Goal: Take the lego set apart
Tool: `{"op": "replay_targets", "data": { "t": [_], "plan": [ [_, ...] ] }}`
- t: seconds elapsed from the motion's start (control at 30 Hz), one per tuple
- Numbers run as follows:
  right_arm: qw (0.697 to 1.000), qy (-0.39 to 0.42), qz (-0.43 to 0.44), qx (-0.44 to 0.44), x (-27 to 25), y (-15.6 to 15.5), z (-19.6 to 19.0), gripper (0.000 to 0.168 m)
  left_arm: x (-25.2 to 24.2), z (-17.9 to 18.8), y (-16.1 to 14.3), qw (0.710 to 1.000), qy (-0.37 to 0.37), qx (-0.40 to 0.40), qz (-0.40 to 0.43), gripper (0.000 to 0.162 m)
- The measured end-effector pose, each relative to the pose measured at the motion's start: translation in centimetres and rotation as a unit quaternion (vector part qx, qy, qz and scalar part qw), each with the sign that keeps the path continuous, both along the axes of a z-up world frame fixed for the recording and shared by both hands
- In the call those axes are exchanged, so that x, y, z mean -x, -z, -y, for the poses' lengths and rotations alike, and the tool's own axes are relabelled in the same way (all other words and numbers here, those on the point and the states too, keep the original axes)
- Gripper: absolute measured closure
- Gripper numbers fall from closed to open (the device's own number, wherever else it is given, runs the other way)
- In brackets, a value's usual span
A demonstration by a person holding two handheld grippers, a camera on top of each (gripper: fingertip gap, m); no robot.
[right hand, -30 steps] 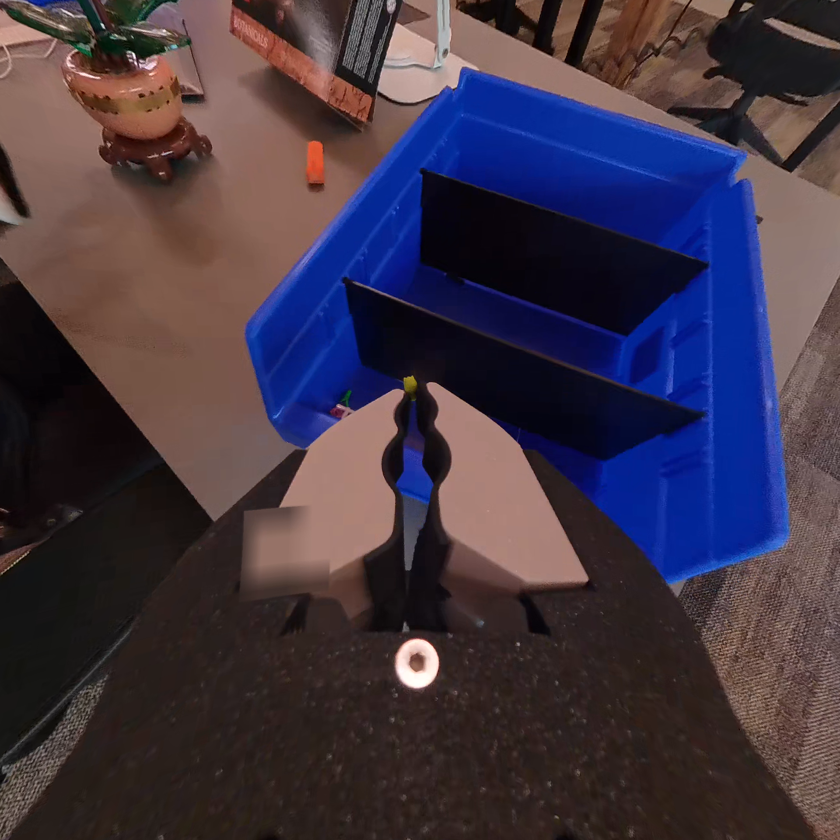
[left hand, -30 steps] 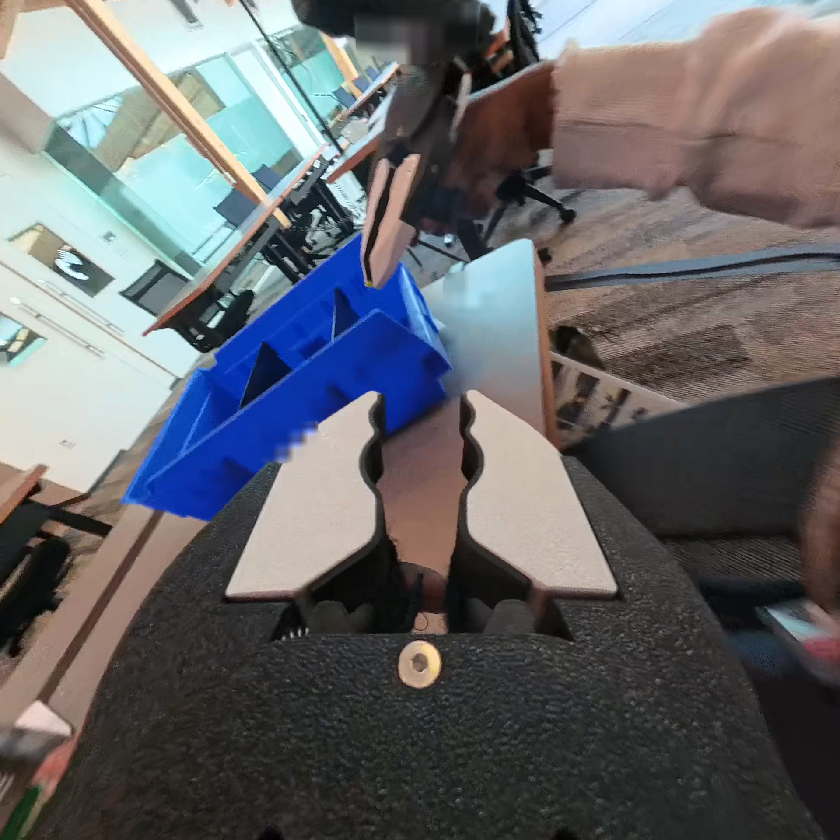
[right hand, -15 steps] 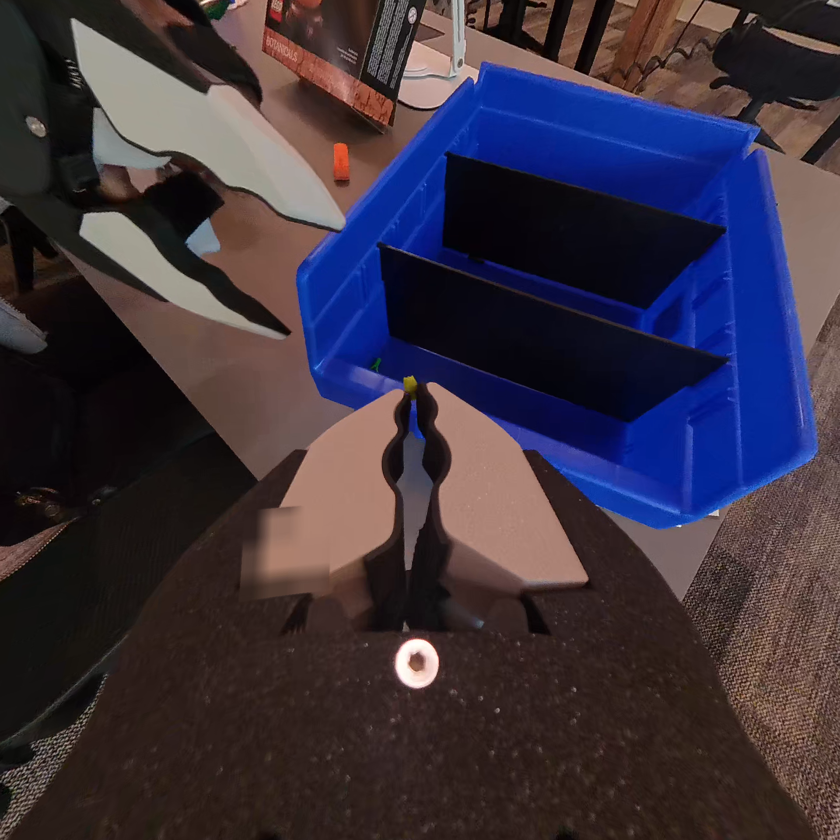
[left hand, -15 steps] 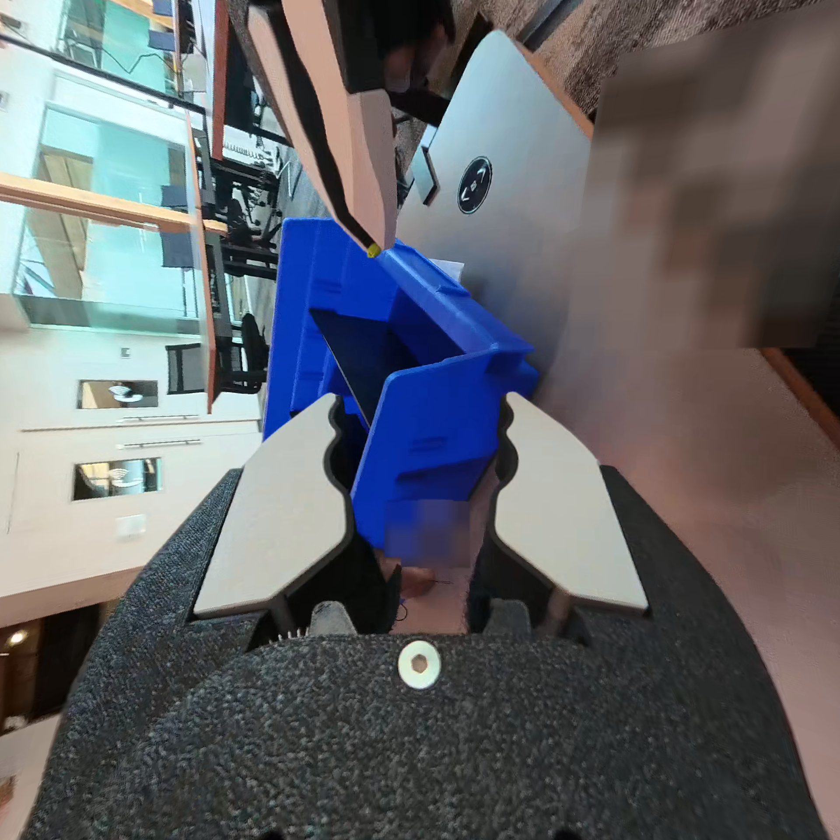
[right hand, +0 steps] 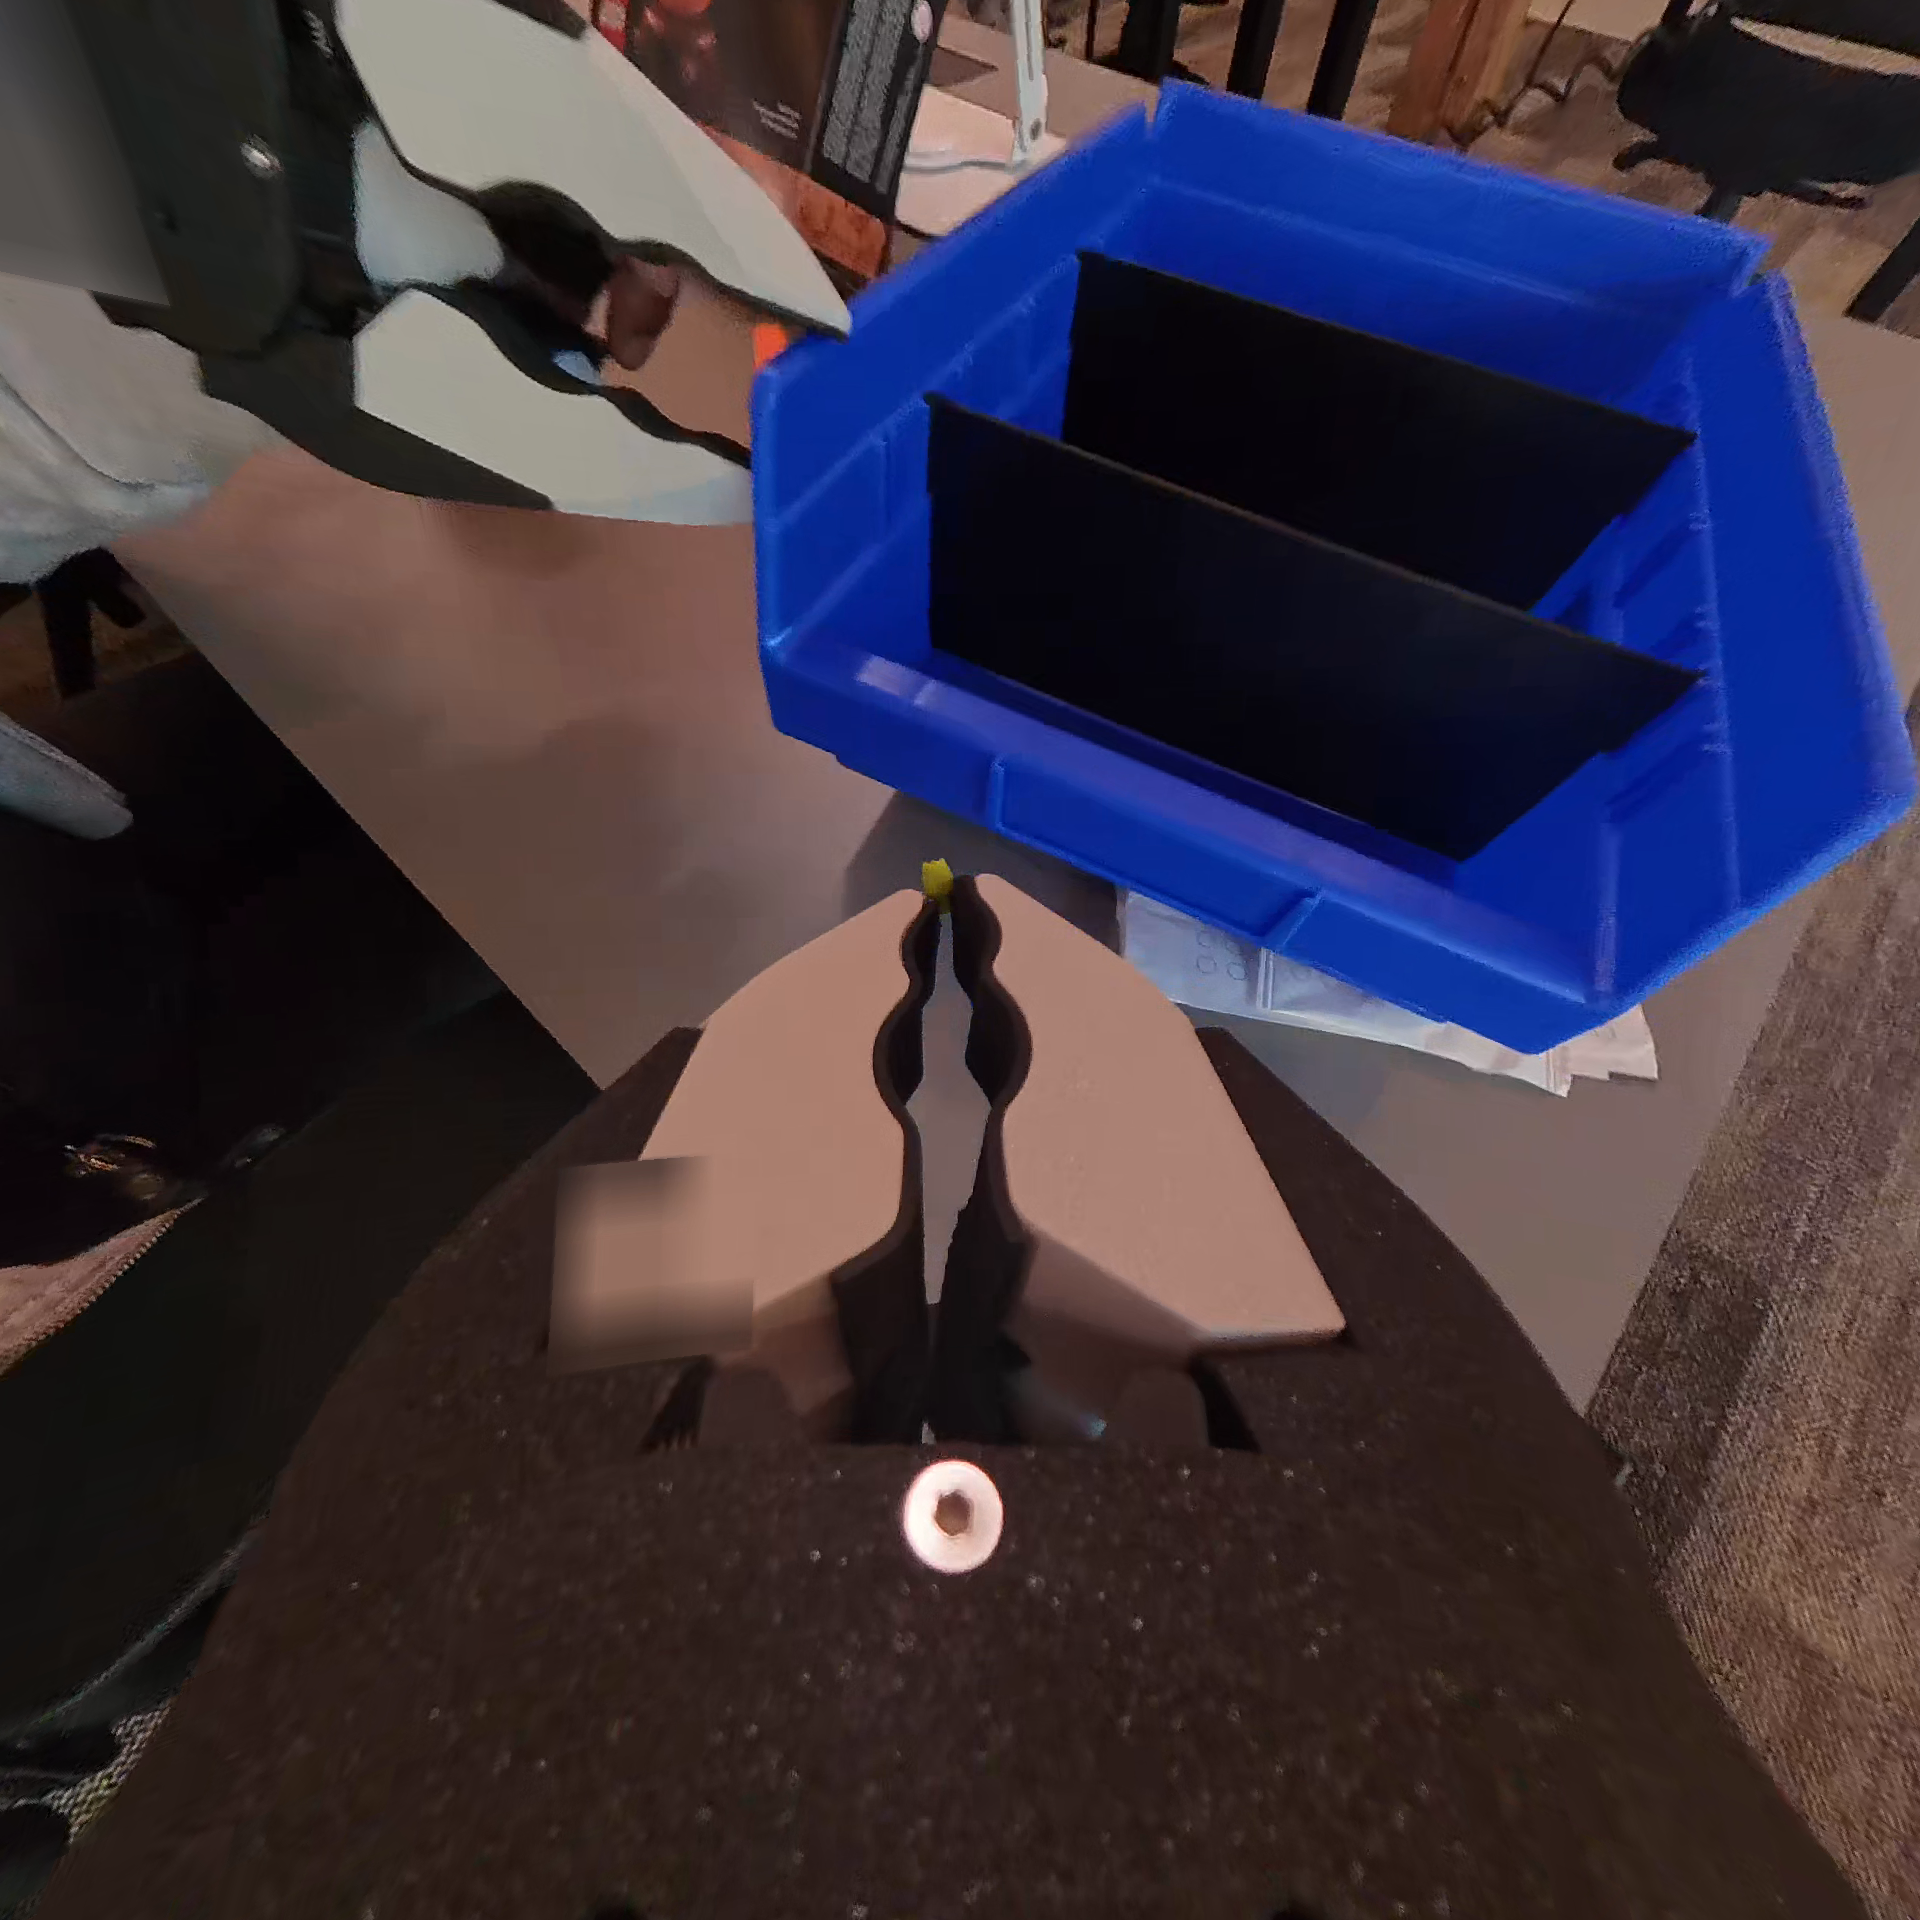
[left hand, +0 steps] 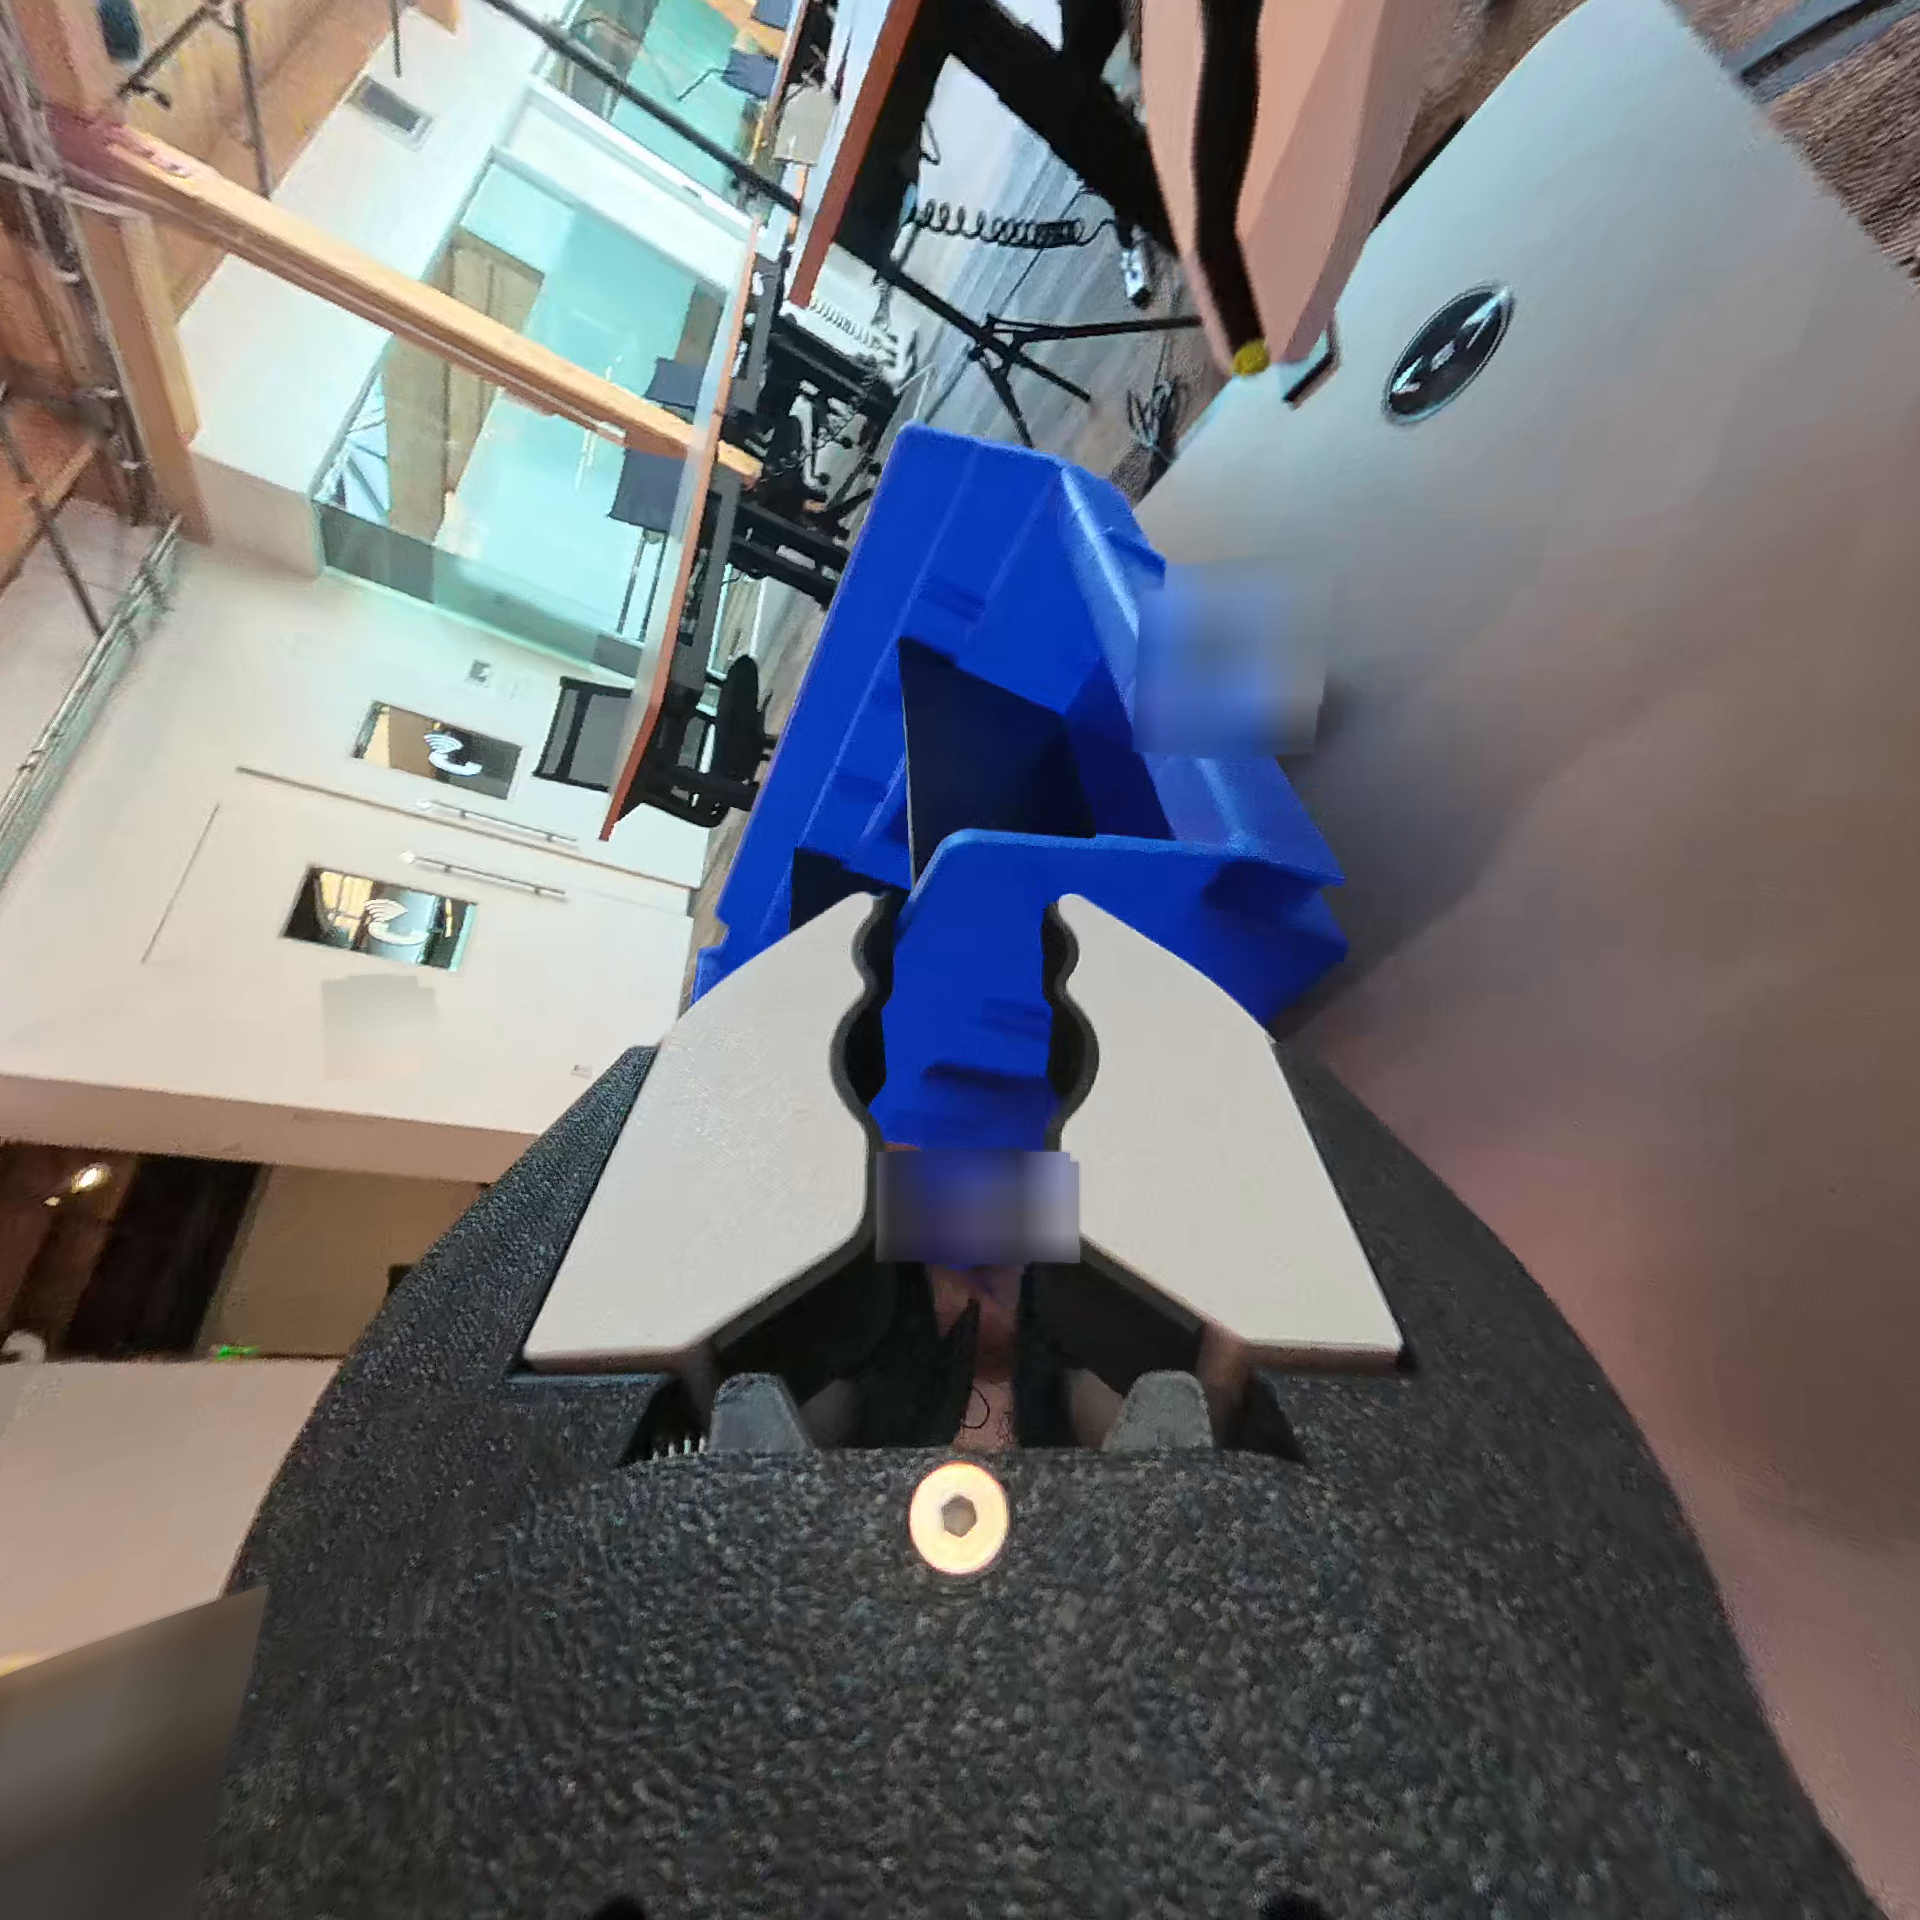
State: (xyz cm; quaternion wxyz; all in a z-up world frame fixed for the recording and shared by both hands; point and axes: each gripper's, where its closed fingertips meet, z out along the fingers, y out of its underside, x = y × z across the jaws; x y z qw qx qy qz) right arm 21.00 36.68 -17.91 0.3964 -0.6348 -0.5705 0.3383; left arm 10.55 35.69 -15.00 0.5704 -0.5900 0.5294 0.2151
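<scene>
My right gripper [right hand: 951, 896] is shut on a tiny yellow lego piece [right hand: 937, 881], held above the table just in front of the blue bin [right hand: 1143, 821]. The bin has two black dividers [right hand: 1299, 623]; its compartments' floors are mostly hidden. My left gripper [left hand: 966, 909] is open and empty, jaws moderately apart, pointing at the bin [left hand: 1039, 644]. In the right wrist view the left gripper [right hand: 795, 395] has its tips at the bin's left corner; I cannot tell whether they touch. The yellow piece [left hand: 1250, 356] also shows at the top of the left wrist view.
The bin sits near the edge of the grey table [right hand: 520, 675], on a clear plastic bag with papers [right hand: 1351, 1008]. A dark printed box [right hand: 852, 114] stands behind. A small orange piece [right hand: 769, 338] lies by the bin's corner. Carpet [right hand: 1818, 1195] lies right, a dark chair [right hand: 156, 1039] left. Tip to tip, the grippers are about 11 cm apart.
The left gripper has swung in to the bin's left corner; its jaws opened wide, then narrowed. The right gripper has drawn back from the bin towards the table's near edge, still holding the yellow piece.
</scene>
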Motion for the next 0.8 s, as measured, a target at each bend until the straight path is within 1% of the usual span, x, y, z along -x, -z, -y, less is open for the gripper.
{"op": "replay_targets", "data": {
  "t": [0.07, 0.13, 0.17, 0.2, 0.23, 0.27, 0.37, 0.43, 0.53, 0.63, 0.7, 0.77, 0.8],
  "plan": [
    [1.0, -0.012, -0.013, -0.006, 0.9, -0.8, 0.7, 0.166, 1.0, 0.1, -0.1, 1.0, -0.009, -0.013, 0.014, 0.135],
    [0.999, -0.028, -0.017, -0.019, 2.0, -1.6, 1.4, 0.166, 2.2, -0.1, -1.3, 0.998, -0.033, -0.045, 0.043, 0.136],
    [0.999, -0.033, -0.015, -0.025, 2.5, -1.8, 1.6, 0.166, 3.4, -0.4, -3.2, 0.99, -0.068, -0.097, 0.079, 0.162],
    [0.999, -0.037, -0.012, -0.029, 3.0, -1.9, 1.6, 0.166, 4.5, -0.4, -4.7, 0.981, -0.085, -0.131, 0.114, 0.162],
    [0.999, -0.038, -0.01, -0.033, 3.5, -2.1, 1.5, 0.166, 5.0, -0.4, -5.1, 0.979, -0.087, -0.121, 0.142, 0.162],
    [0.999, -0.04, -0.009, -0.034, 4.0, -2.2, 1.4, 0.166, 5.2, -0.5, -4.8, 0.978, -0.089, -0.101, 0.157, 0.162],
    [0.999, -0.039, -0.004, -0.032, 5.4, -2.4, 0.8, 0.166, 5.5, -0.2, -2.7, 0.983, -0.106, -0.087, 0.123, 0.162],
    [0.999, -0.026, 0.019, -0.04, 6.4, -2.0, -0.2, 0.166, 4.7, 0.7, -0.9, 0.985, -0.096, -0.062, 0.126, 0.16],
    [0.993, 0.008, 0.105, -0.053, 8.1, -0.3, -2.5, 0.165, 3.6, 2.2, 0.9, 0.987, -0.089, -0.045, 0.128, 0.152],
    [0.978, -0.002, 0.208, -0.035, 9.2, 2.6, -3.9, 0.163, 2.4, 3.5, 2.6, 0.991, -0.076, -0.029, 0.102, 0.151],
    [0.964, 0.0, 0.264, -0.03, 9.3, 4.2, -4.8, 0.157, 1.9, 4.2, 3.3, 0.993, -0.069, -0.03, 0.087, 0.15],
    [0.958, -0.013, 0.287, -0.025, 9.5, 4.9, -4.9, 0.151, 1.2, 4.8, 4.0, 0.995, -0.051, -0.016, 0.085, 0.15],
    [0.958, -0.022, 0.284, -0.02, 9.7, 4.9, -4.7, 0.143, 0.8, 5.0, 4.4, 0.995, -0.044, -0.007, 0.085, 0.149]
  ]
}}
